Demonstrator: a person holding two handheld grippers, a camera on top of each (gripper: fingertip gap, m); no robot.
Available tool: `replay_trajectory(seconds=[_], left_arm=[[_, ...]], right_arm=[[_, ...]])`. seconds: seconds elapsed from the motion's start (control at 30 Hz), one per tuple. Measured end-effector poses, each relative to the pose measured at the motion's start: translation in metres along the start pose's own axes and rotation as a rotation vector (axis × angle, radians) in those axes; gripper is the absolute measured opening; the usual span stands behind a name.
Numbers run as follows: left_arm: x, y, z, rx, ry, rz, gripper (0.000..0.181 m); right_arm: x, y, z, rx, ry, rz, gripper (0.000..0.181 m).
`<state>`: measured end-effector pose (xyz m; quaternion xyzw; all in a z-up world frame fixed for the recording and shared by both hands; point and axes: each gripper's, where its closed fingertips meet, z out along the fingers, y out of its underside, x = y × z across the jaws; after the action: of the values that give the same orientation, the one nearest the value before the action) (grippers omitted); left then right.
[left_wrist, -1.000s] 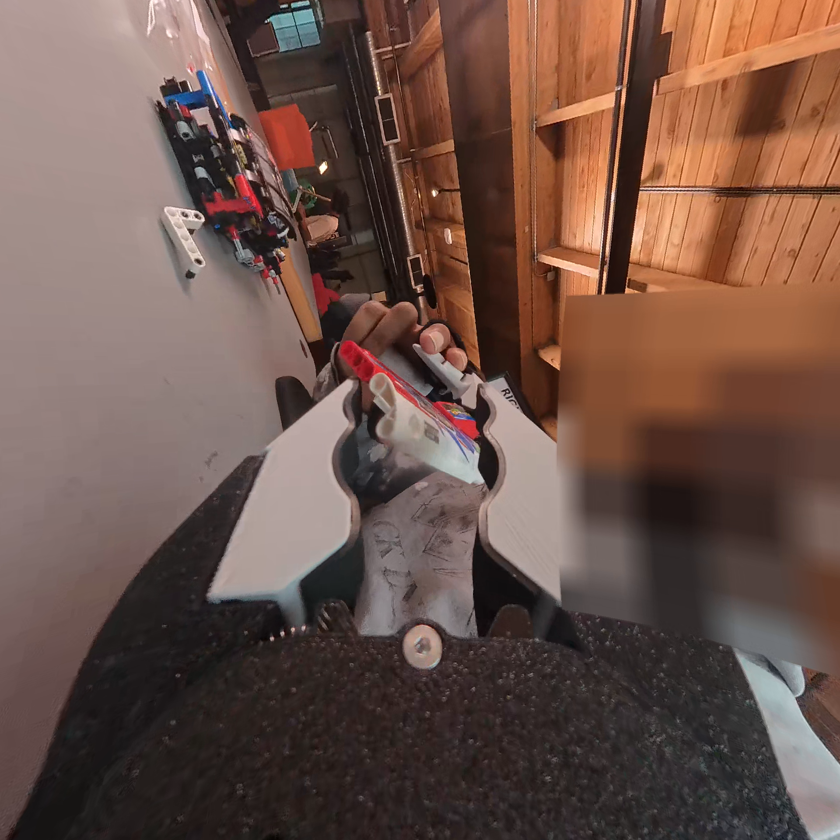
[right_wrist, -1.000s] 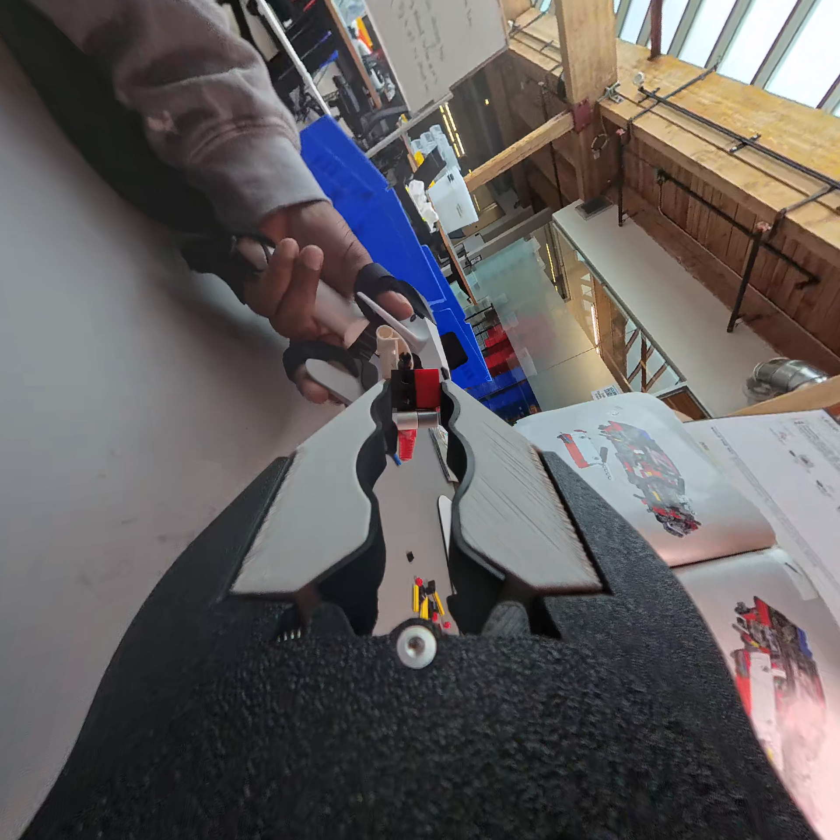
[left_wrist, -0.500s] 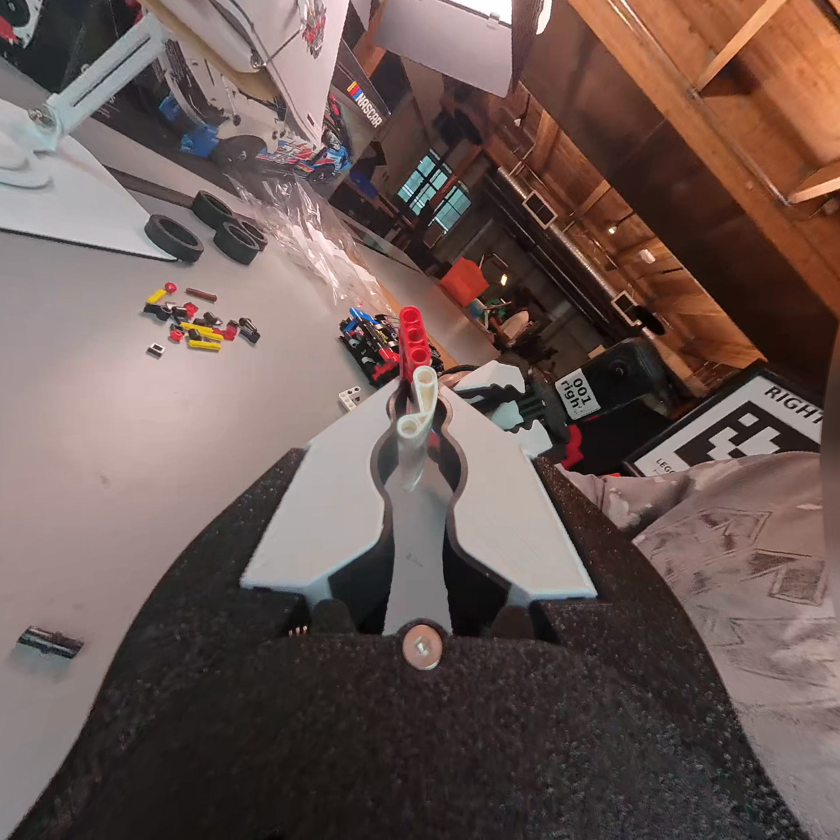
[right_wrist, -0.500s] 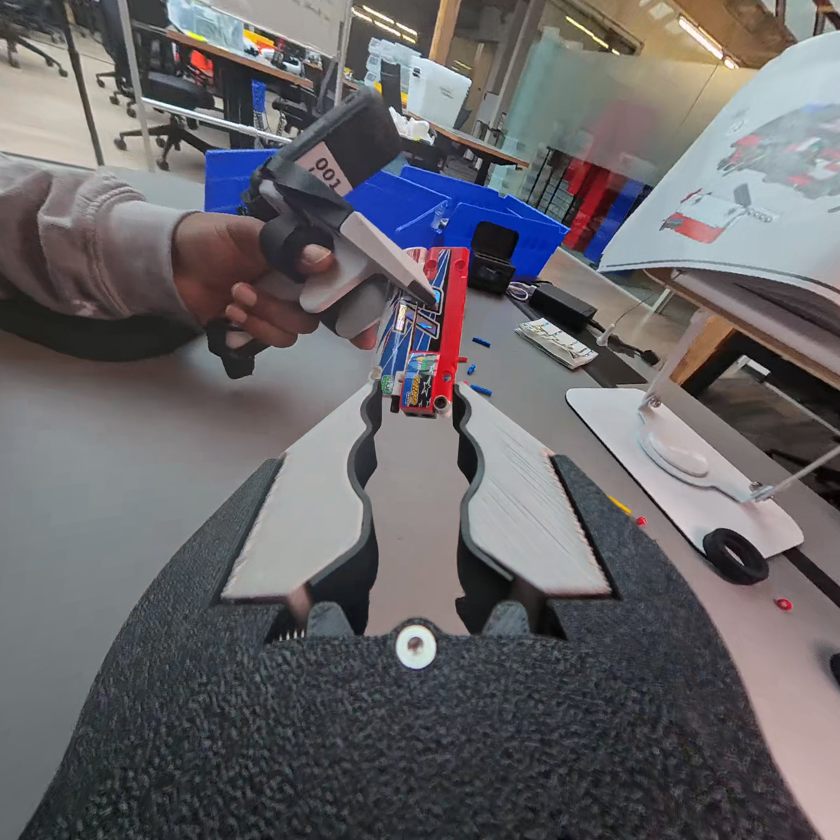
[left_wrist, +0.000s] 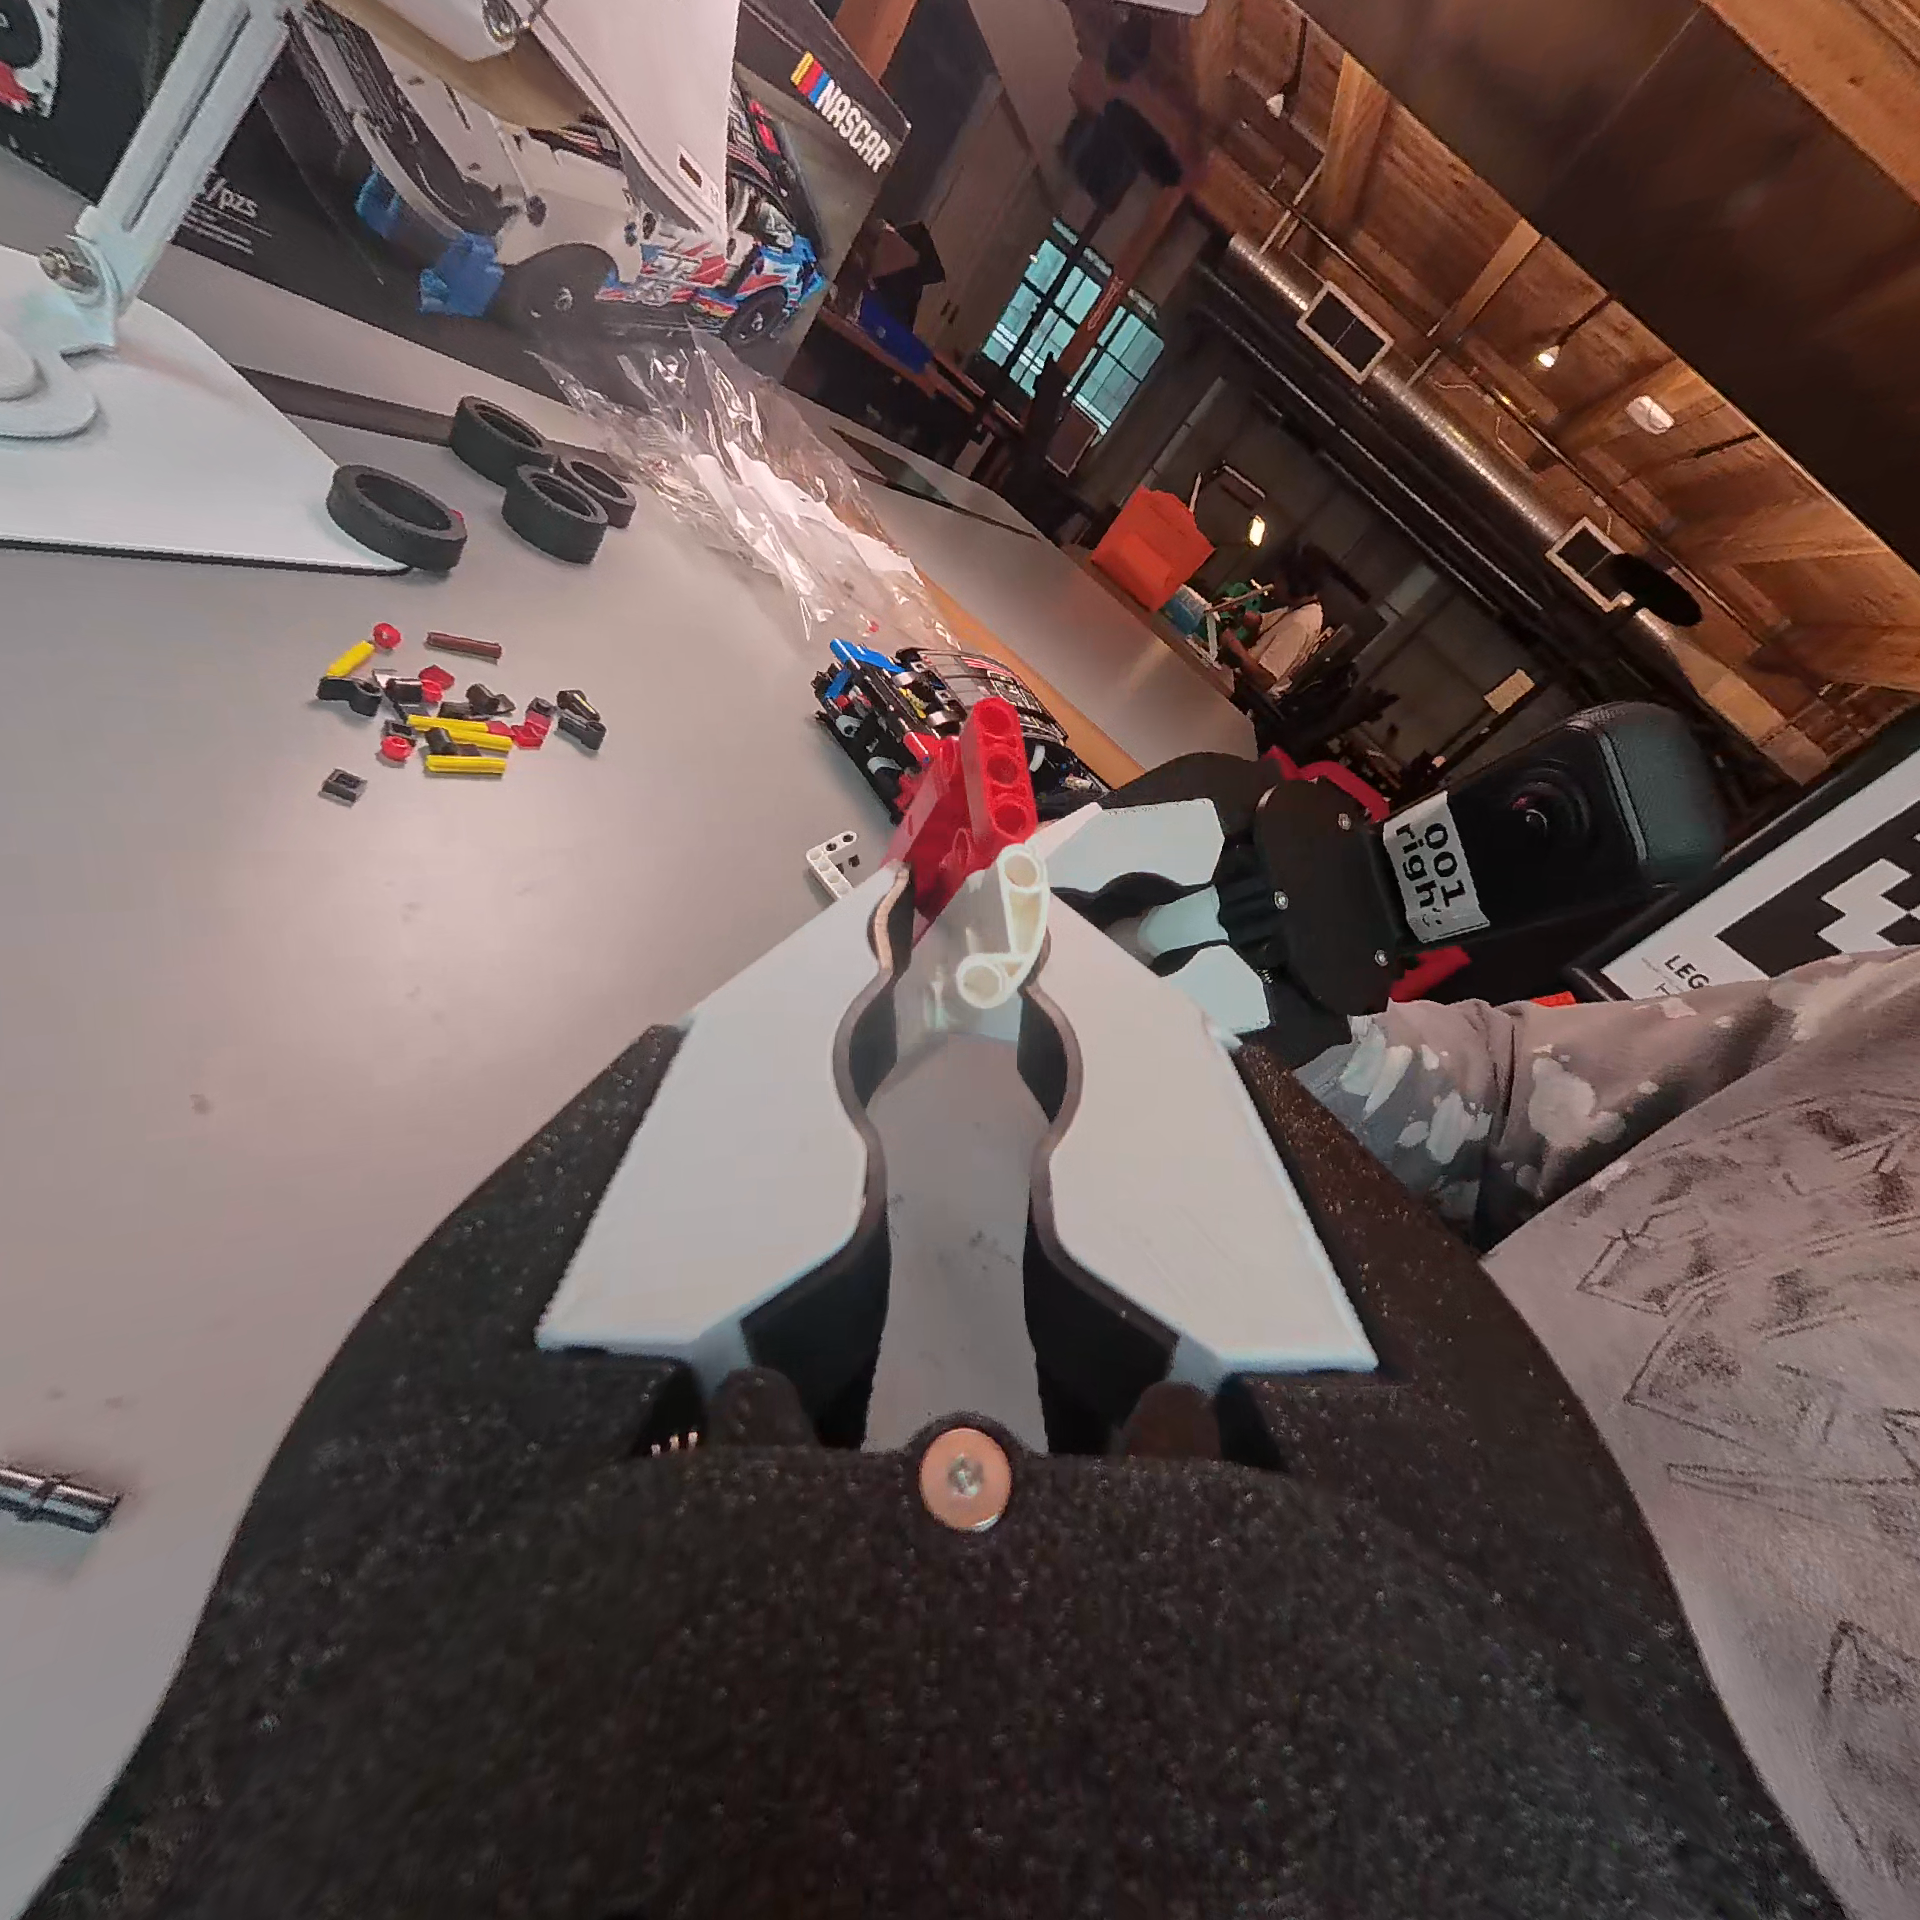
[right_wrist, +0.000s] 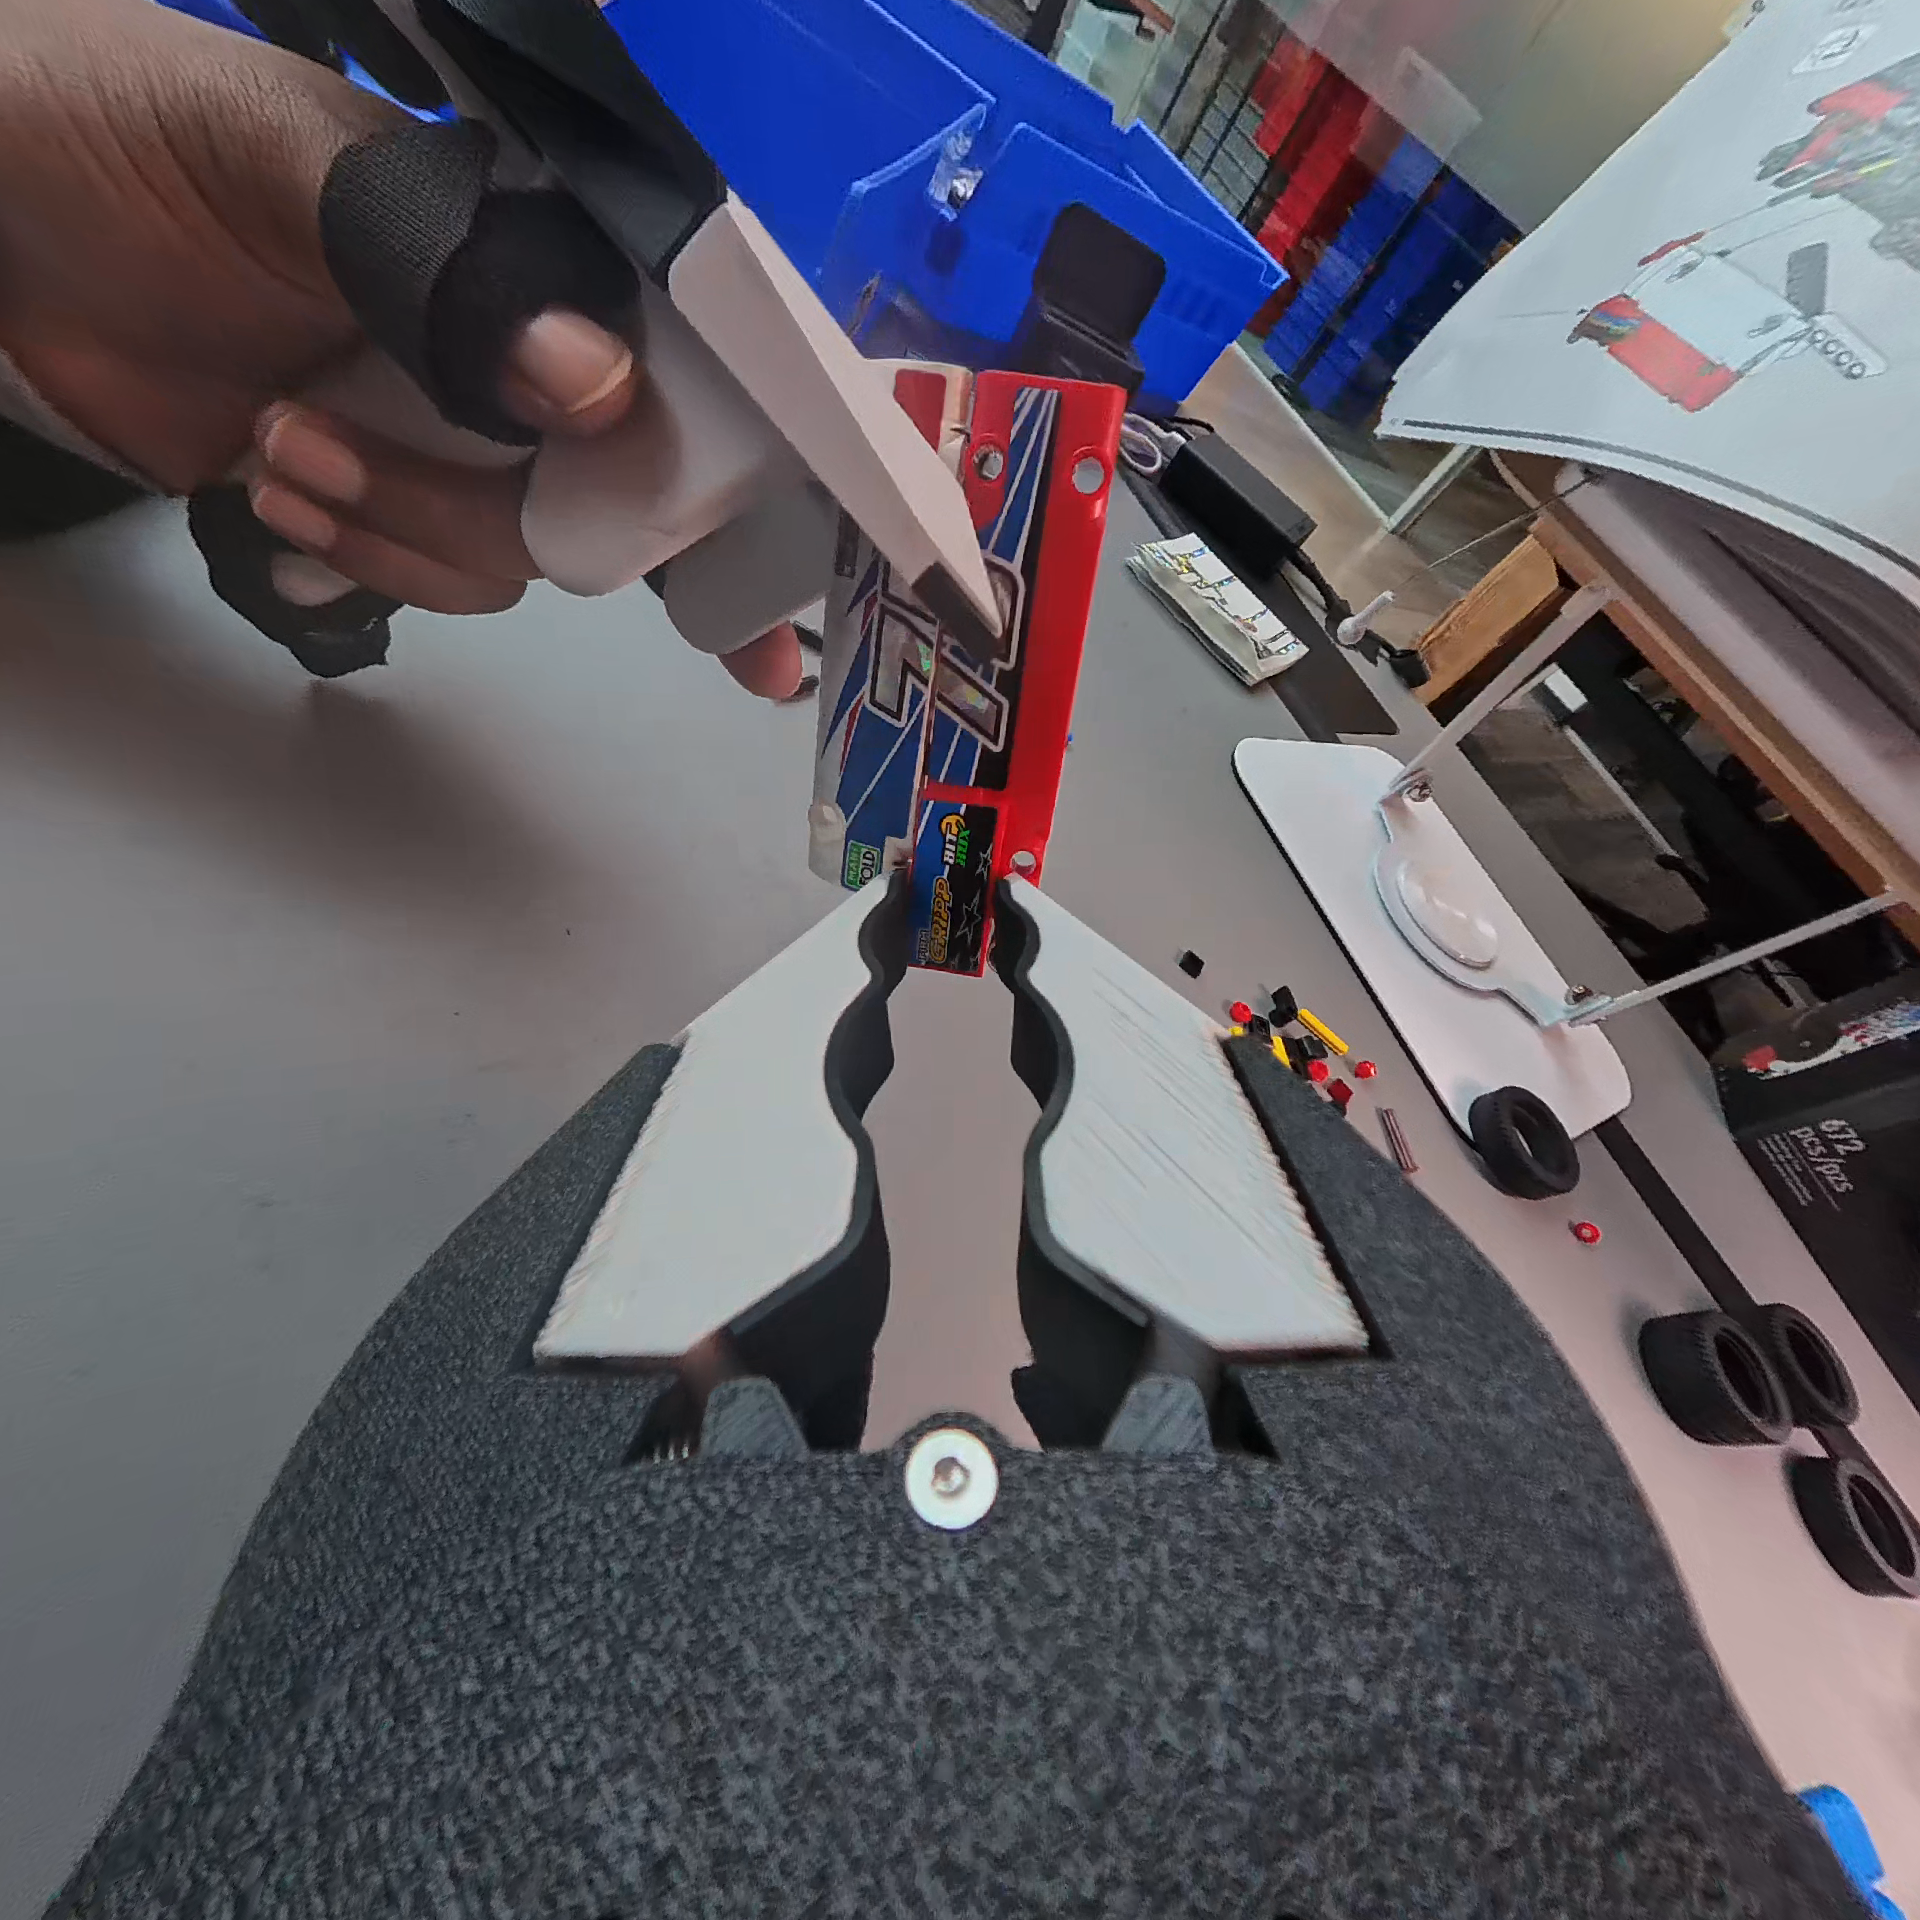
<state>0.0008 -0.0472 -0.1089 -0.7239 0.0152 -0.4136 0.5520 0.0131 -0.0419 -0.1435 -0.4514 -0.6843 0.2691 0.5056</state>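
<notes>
Both grippers, left gripper (left_wrist: 961, 914) and right gripper (right_wrist: 945, 909), pinch one stickered panel (right_wrist: 997, 623); stickers show rightward only.

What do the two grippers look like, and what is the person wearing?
Each gripper, left gripper and right gripper, has two pale grey wedge-shaped fingers with wavy black inner edges, on a rough black body with one silver screw. The sleeve is grey and mottled. Black straps loop round the hand.
</notes>
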Motion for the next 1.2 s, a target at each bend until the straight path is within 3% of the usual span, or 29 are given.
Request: replay_trajectory(seconds=[0.1, 0.23, 0.33, 0.47, 0.6, 0.67, 0.77, 0.9, 1.07, 1.2], left_arm=[[-0.002, 0.013, 0.007, -0.074, -0.015, 0.025, 0.017], [-0.009, 0.01, 0.008, -0.087, -0.057, 0.046, 0.006], [-0.041, 0.011, 0.0, -0.11, -0.227, 0.093, 0.007], [-0.036, 0.01, -0.002, -0.116, -0.18, 0.06, 0.006], [-0.029, 0.019, 0.007, -0.16, -0.124, 0.015, 0.007], [-0.03, 0.018, 0.005, -0.15, -0.113, -0.025, 0.007], [-0.032, 0.019, 0.003, -0.147, -0.087, -0.1, 0.007], [-0.03, 0.024, 0.003, -0.173, -0.055, -0.149, 0.007], [-0.026, 0.028, 0.006, -0.194, -0.029, -0.159, 0.008], [-0.022, 0.031, 0.007, -0.202, -0.011, -0.159, 0.007]], right_arm=[[-0.002, -0.005, -0.001, 0.024, -0.008, -0.044, 0.016], [0.001, -0.012, -0.007, 0.083, 0.009, -0.051, 0.014], [0.006, -0.041, -0.026, 0.237, 0.028, -0.031, 0.014], [0.015, -0.033, -0.031, 0.267, -0.006, 0.077, 0.015], [0.025, 0.002, -0.022, 0.154, -0.151, 0.42, 0.016], [0.019, 0.021, -0.018, 0.039, -0.224, 0.471, 0.016], [0.006, 0.054, -0.014, -0.153, -0.256, 0.432, 0.016], [-0.004, 0.076, -0.012, -0.305, -0.254, 0.367, 0.016], [-0.003, 0.091, -0.009, -0.409, -0.214, 0.303, 0.016], [0.003, 0.091, -0.007, -0.4, -0.172, 0.303, 0.023]])
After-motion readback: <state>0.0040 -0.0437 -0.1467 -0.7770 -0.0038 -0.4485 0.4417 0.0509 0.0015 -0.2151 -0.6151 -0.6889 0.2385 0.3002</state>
